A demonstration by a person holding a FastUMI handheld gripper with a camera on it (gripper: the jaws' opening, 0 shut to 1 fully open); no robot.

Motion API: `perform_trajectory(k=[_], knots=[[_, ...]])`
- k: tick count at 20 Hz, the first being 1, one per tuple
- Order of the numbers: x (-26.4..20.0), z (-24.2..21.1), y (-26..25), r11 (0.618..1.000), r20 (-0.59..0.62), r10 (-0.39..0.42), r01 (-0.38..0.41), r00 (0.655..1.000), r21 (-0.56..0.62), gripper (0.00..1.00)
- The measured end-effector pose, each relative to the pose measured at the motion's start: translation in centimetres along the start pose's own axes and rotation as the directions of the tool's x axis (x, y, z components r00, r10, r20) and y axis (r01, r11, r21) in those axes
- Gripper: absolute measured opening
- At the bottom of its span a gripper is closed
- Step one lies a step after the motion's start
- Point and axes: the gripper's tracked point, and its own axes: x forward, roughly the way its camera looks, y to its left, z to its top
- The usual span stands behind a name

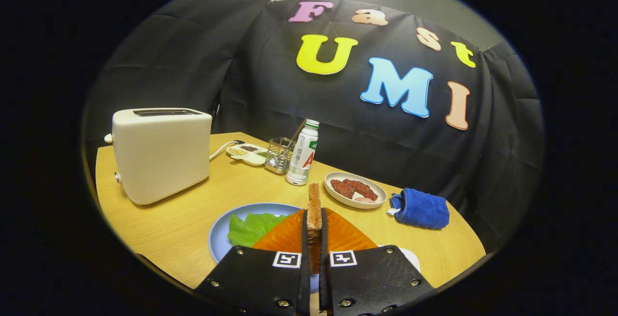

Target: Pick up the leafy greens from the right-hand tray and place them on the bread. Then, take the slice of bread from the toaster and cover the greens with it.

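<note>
A: What is the claw [314, 238] doing?

B: It is clenched on a slice of bread [314, 207]. Both fingers [305, 238] press on its 2 flat sides, and the slice stands upright on its edge between them, with the top part rising above the fingertips.

A: Where are the leafy greens?

B: The leafy greens [251, 228] lie on the blue plate [219, 238], just under the claw, at about 10 o'clock from the fingertips. I cannot tell if there is bread under them.

A: And the toaster?

B: The cream toaster [161, 154] stands on the wooden worktop [169, 224] at about 10 o'clock, well beyond the plate. At 12 o'clock from the slice is a white bottle [302, 154] with a green cap, and beside it a wire holder [280, 155] and a small tray with seeds [247, 154]. At 1 o'clock is an oval dish with red meat [355, 190], and at 2 o'clock a folded blue cloth [420, 208].
</note>
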Motion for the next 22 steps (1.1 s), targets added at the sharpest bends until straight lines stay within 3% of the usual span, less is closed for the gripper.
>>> perform_trajectory(k=[14,22], knots=[[0.8,-3.6,5.1,0.987,-0.124,0.158,-0.152,0.980,0.054,0.08],[1.0,-4.6,5.9,0.983,-0.156,0.173,-0.162,0.972,0.081,0.08]])
